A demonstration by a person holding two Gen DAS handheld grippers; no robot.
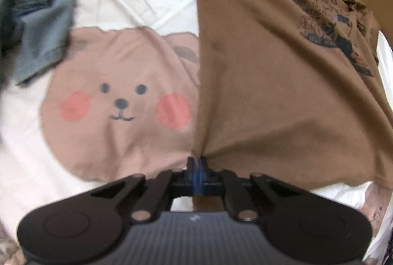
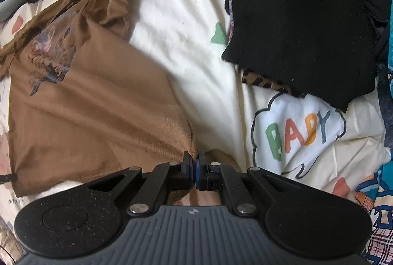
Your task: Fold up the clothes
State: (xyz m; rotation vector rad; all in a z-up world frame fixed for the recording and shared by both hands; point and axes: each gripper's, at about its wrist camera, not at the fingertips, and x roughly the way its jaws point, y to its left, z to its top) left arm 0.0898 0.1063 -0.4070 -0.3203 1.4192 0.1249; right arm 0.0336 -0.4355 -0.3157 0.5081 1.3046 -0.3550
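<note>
Cream bedsheet (image 2: 186, 19), printed with a blushing bear face (image 1: 118, 102) and a cloud reading "BABY" (image 2: 298, 131), covers the bed. On it lies the brown T-shirt (image 1: 270, 83), its dark cat graphic and partly legible lettering near the far end, its length running away from both cameras. Black folded knitwear (image 2: 299, 16) sits well apart on the right over a leopard-print scrap (image 2: 265, 83); a blue-grey garment (image 1: 41, 19) is bunched at far left. Left tongs (image 1: 197, 166) are clenched on the shirt's near hem corner; right tongs (image 2: 194, 164) grip the opposite hem corner.
</note>
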